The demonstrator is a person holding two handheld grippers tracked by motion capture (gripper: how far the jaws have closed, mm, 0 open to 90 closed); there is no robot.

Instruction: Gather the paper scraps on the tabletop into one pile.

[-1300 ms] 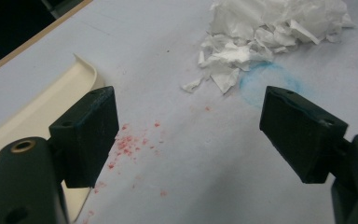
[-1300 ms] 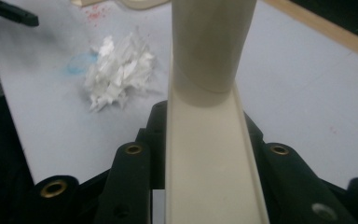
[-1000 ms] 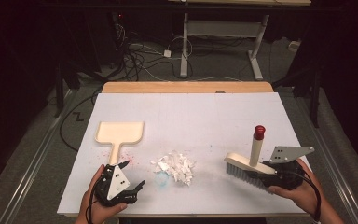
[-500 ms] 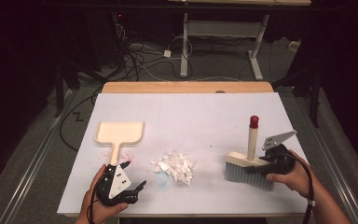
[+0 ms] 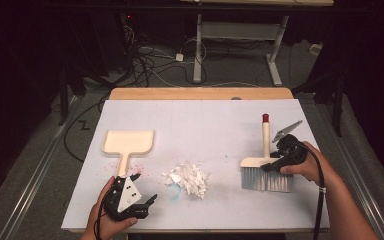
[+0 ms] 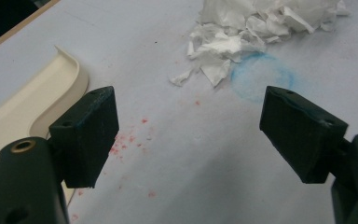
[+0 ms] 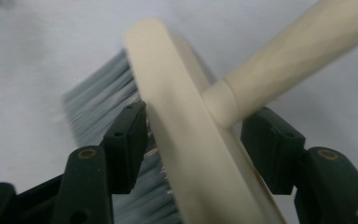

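Brush point(image 5: 264, 170), near the table's point(image 5: 220, 112) right edge, bristles down, handle pointing toward the far edge: its head lies between the right gripper's point(image 7: 193, 128) jaws, just opened and not yet clamped; left gripper point(image 6: 191, 135) agape, well apart, beside the dustpan point(image 5: 128, 142).

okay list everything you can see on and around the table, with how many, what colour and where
brush: one, cream with grey bristles and a red-tipped handle, right side of table, between the right gripper's jaws
dustpan: one, cream, left side of table
paper scraps: one pile, white, table centre near the front
table: one, white top, wooden strip at the far edge
cables: several, dark and white, on the floor beyond the table
left gripper: one, black, front left, jaws open with nothing between them
right gripper: one, black, jaws have just been opening, astride the brush head
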